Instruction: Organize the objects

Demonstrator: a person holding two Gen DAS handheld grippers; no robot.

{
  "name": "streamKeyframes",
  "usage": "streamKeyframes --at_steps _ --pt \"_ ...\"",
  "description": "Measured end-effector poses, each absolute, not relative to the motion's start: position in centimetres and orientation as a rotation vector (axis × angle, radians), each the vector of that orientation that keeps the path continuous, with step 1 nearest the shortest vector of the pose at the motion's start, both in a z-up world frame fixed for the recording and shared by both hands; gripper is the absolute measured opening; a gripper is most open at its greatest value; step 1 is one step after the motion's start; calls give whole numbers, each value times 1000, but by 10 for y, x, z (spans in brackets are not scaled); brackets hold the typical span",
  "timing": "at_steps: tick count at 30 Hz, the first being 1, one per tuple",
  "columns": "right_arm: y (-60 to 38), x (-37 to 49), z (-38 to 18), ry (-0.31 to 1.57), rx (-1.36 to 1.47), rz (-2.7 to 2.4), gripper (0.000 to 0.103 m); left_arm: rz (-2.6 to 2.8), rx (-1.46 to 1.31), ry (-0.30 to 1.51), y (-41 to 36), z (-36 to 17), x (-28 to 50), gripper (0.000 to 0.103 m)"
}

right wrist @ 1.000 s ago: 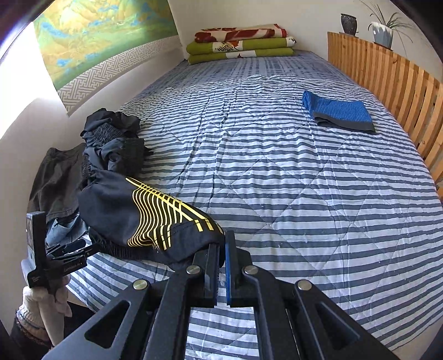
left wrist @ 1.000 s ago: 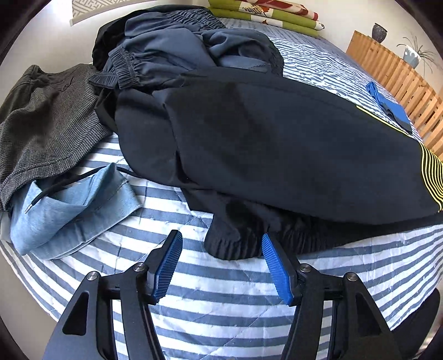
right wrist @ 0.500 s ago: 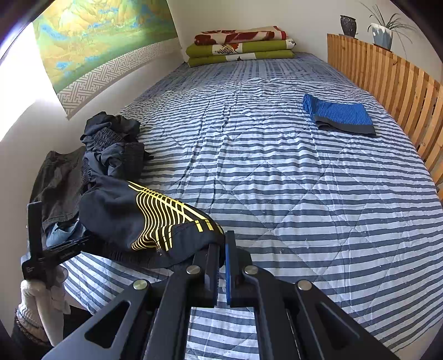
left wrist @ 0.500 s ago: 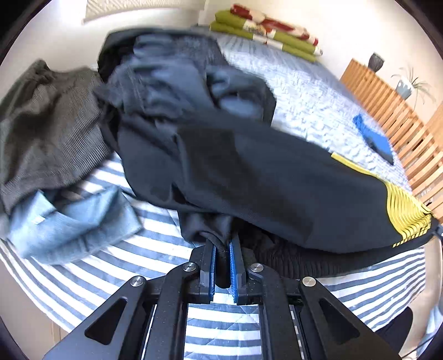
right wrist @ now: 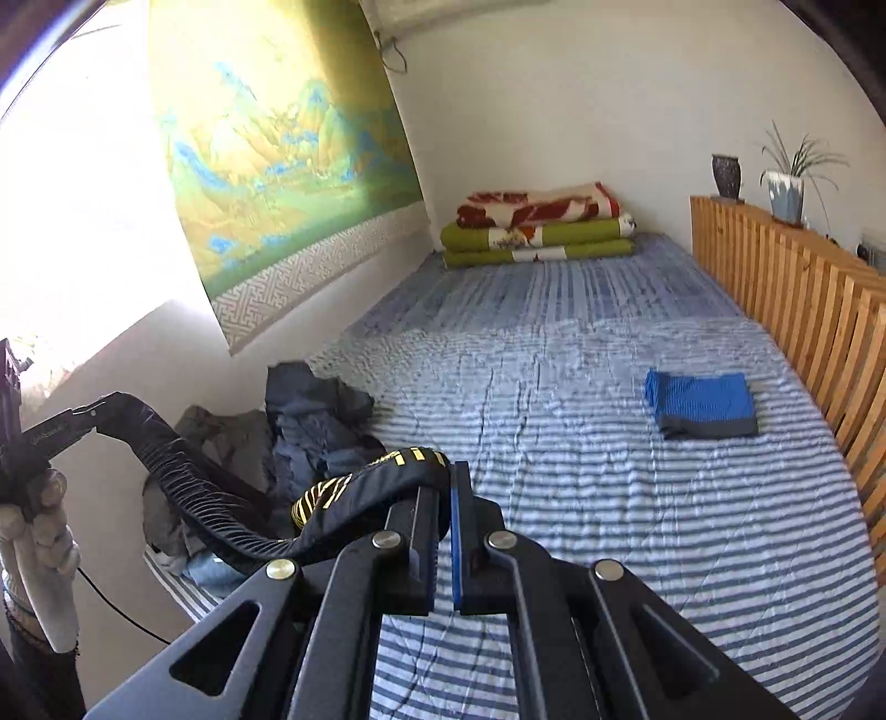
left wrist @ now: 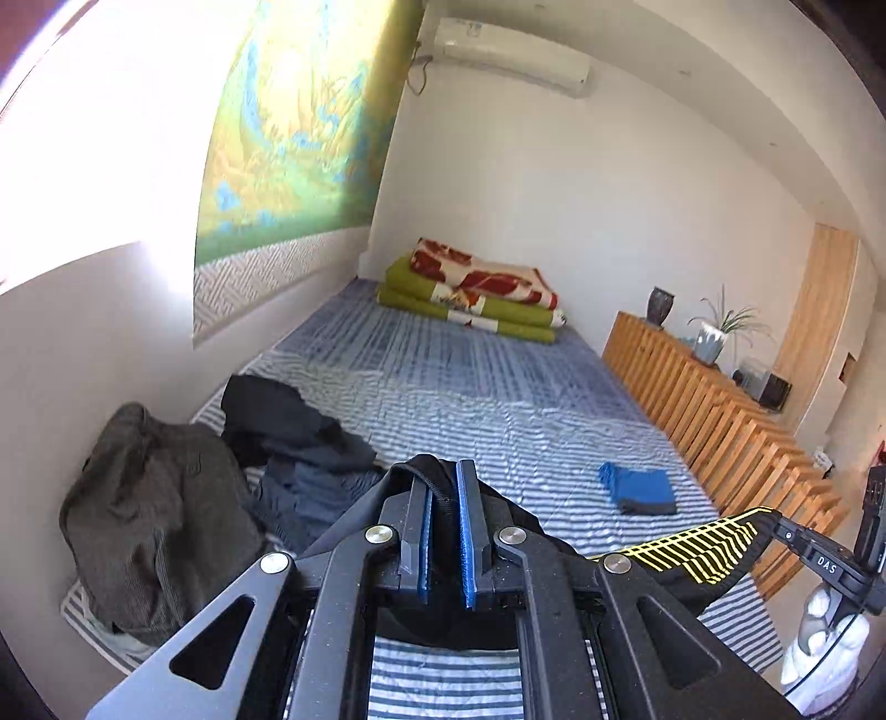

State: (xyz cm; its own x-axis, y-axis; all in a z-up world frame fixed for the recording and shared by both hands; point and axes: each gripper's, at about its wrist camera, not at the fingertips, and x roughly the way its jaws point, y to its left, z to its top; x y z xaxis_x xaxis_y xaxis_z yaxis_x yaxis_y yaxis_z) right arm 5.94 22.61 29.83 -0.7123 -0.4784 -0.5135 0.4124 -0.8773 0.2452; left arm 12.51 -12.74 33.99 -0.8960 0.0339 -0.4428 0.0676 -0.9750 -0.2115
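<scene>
Your left hand-held gripper [left wrist: 443, 526] is clenched on the ribbed waistband of the black garment with yellow stripes [left wrist: 698, 548], lifted above the blue-and-white striped bed [left wrist: 470, 399]. Your right hand-held gripper [right wrist: 444, 531] is clamped on its striped end. No containers show. Only the left view shows the wall air conditioner [left wrist: 515, 52]; the right view shows your gloved left hand [right wrist: 39, 531].

Black garment [right wrist: 354, 498] with yellow line pattern. Bed cover [right wrist: 581, 421], blue-and-white striped. On the bed: folded cloth [right wrist: 700, 401], bright blue with grey edge; grey pile [left wrist: 149, 515]; dark navy clothes [left wrist: 293, 426]; at its far end, green blankets [right wrist: 537, 243] under a red-and-cream floral one. Beside the bed, yellow-green-blue landscape hanging [right wrist: 277, 144]. Gripper pads [left wrist: 464, 531], blue.
</scene>
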Motion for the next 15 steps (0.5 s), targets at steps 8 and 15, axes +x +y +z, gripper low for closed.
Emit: streamKeyframes --at_steps 8,15 --pt "283 104 398 -131 491 -2689 3 -3147 649 306 -92 408 135 8" --pt "301 50 341 -149 723 -2732 3 -3021 1087 386 -61 278 19 8"
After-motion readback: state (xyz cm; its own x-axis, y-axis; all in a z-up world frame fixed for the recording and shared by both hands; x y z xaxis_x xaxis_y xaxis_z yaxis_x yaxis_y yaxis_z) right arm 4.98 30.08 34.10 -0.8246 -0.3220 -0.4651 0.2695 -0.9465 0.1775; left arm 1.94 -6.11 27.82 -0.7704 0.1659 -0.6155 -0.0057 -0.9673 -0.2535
